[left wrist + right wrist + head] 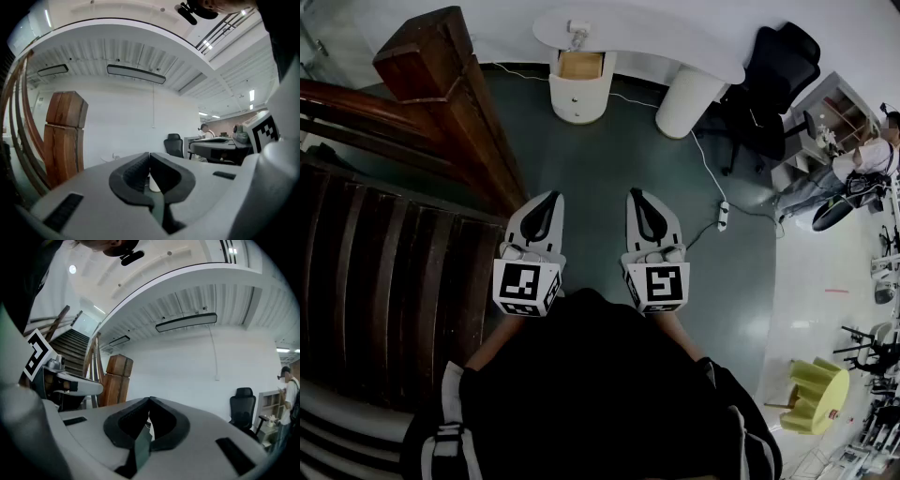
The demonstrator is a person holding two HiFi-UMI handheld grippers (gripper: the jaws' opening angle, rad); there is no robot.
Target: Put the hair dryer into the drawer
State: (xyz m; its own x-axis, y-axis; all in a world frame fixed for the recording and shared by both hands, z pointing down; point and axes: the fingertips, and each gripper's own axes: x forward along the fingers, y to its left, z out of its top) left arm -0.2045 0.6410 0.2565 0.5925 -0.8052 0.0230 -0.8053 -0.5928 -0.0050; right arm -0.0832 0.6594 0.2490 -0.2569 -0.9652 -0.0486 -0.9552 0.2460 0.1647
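Observation:
Far ahead in the head view stands a white curved desk point(675, 37). A small pale object point(577, 31), apparently the hair dryer, rests on its top. Under it, a round white pedestal point(578, 101) has its drawer point(580, 65) pulled out, showing a wooden inside. My left gripper point(549, 197) and right gripper point(637, 194) are held level side by side over the dark floor, well short of the desk. Both are shut with nothing between the jaws. The left gripper point(150, 157) and the right gripper point(149, 401) show their tips meeting in their own views.
A wooden newel post point(450, 84) and dark stairs point(375, 281) fill the left side. At the right are a black office chair point(778, 75), a power strip point(723, 216) with its cable on the floor, a person point(862, 159) at a far desk, and a yellow stool point(816, 394).

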